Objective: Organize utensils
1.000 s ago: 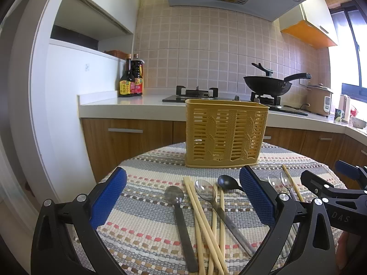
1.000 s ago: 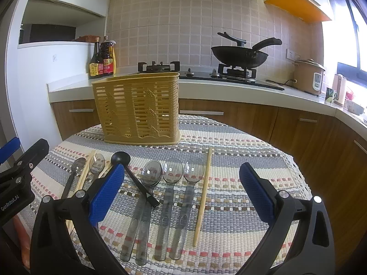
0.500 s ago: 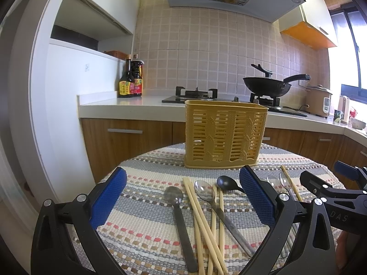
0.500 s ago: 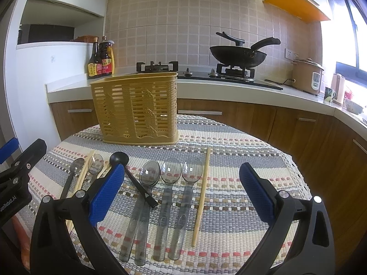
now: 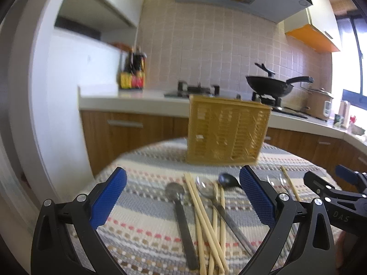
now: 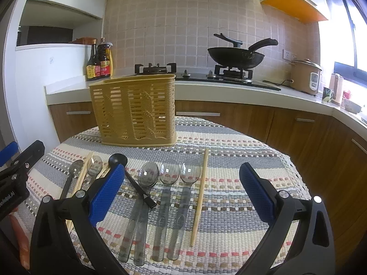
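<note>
A yellow slotted utensil basket stands at the back of the round table on a striped woven cloth; it also shows in the left wrist view. Several clear grey plastic spoons, a black spoon and a single chopstick lie in front of my right gripper, which is open and empty above them. My left gripper is open and empty over a metal spoon, a bundle of chopsticks and a clear spoon.
A kitchen counter runs behind the table with a gas hob, a black wok, sauce bottles and a rice cooker. Wooden cabinets stand below it. The table edge curves off at the right.
My left gripper view has shifted and blurred, tilting slightly; the basket looks a bit farther right. My right gripper has edged a little closer to the spoons. Both stay open.
</note>
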### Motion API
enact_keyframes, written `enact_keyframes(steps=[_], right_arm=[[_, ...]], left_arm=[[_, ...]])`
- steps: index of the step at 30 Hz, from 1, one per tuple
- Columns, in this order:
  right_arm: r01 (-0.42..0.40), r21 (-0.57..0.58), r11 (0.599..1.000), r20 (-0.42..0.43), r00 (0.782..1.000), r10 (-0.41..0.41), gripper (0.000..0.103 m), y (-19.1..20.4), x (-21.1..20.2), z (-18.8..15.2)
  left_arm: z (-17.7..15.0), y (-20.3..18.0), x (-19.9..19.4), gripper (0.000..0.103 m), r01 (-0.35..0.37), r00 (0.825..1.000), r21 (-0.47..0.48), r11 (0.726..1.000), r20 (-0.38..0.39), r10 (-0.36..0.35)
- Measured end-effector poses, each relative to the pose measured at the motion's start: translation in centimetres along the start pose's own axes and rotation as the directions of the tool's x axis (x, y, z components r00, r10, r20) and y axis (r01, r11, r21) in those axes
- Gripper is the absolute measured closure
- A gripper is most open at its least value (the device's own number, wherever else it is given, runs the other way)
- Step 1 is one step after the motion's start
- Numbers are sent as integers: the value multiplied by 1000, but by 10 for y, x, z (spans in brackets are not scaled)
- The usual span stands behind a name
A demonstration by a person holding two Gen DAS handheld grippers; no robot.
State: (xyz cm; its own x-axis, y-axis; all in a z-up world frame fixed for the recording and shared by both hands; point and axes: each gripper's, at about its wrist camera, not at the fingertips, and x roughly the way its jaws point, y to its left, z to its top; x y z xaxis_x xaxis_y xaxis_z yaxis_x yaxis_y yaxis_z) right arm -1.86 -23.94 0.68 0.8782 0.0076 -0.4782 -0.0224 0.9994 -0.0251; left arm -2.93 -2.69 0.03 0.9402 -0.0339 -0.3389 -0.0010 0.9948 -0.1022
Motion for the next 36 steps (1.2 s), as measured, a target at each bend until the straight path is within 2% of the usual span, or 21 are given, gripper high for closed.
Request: enact_keyframes(steps=[2,3,5,6,8,9,10,12,14,16,17,19,20,22,23,25,28,31,33,34,36], right_arm=[[-24,0,1000,-17,1000,24,7,0,2,2],[-20,-9,1000,-37,999,20,7,1,4,5],[-27,-18,999,-54,998,26,7,4,8,9],[-35,-40,999,-101,994,31,7,7,14,15],[-85,-70,994,-141,987,75,8,12,25,24],[-109,-91,990,-153,984,95,12,16,28,27],[-150,-129,980,-198,972,122,16,23,36,32],[-201,-200,959,-256,955,146,23,38,52,42],[-291,-207,934,-368,908,202,33,45,69,48],[-373,-217,902,-449,859,247,39,53,88,53],[-395,-237,888,-487,839,243,44,57,98,55],[-460,-256,850,-556,790,260,48,71,116,56],[-475,-271,837,-583,773,250,50,76,126,57],[-510,-276,815,-627,738,249,56,86,140,55],[-520,-284,806,-643,727,242,63,92,148,55],[-552,-278,786,-678,692,246,67,101,157,53],[-576,-284,767,-715,660,231,67,115,168,47],[-593,-279,755,-756,621,209,69,132,182,37],[-589,-286,756,-774,607,180,81,144,188,30],[-589,-287,755,-779,603,175,83,148,188,28],[-571,-305,762,-769,619,156,94,157,191,23]], left_arm=[[1,10,5,8,57,996,-8,998,-62,-58],[2,16,8,8,54,994,-8,999,-90,-54],[9,31,20,11,90,975,-20,996,-202,-92],[11,38,26,17,113,962,-36,993,-248,-118],[17,50,49,23,157,900,-78,985,-399,-175],[17,53,60,28,177,861,-96,980,-467,-201],[18,56,71,38,201,819,-124,972,-524,-236],[19,55,87,39,232,765,-143,962,-584,-271],[17,47,98,43,217,733,-106,970,-639,-234],[16,36,106,44,205,727,-42,978,-663,-181],[14,32,111,48,201,716,-24,979,-679,-164],[12,28,123,55,201,682,-30,979,-713,-162],[11,27,128,56,192,670,-28,981,-727,-152],[10,25,137,60,161,670,29,986,-737,-88],[11,23,140,62,159,669,43,986,-739,-76],[15,26,146,62,160,651,22,987,-754,-88],[21,31,159,63,159,625,-7,987,-774,-106],[24,28,169,63,156,608,15,988,-789,-84],[24,23,170,64,154,602,60,986,-797,-46],[24,15,174,68,150,603,100,984,-798,-11],[24,8,175,74,138,610,151,979,-792,36]])
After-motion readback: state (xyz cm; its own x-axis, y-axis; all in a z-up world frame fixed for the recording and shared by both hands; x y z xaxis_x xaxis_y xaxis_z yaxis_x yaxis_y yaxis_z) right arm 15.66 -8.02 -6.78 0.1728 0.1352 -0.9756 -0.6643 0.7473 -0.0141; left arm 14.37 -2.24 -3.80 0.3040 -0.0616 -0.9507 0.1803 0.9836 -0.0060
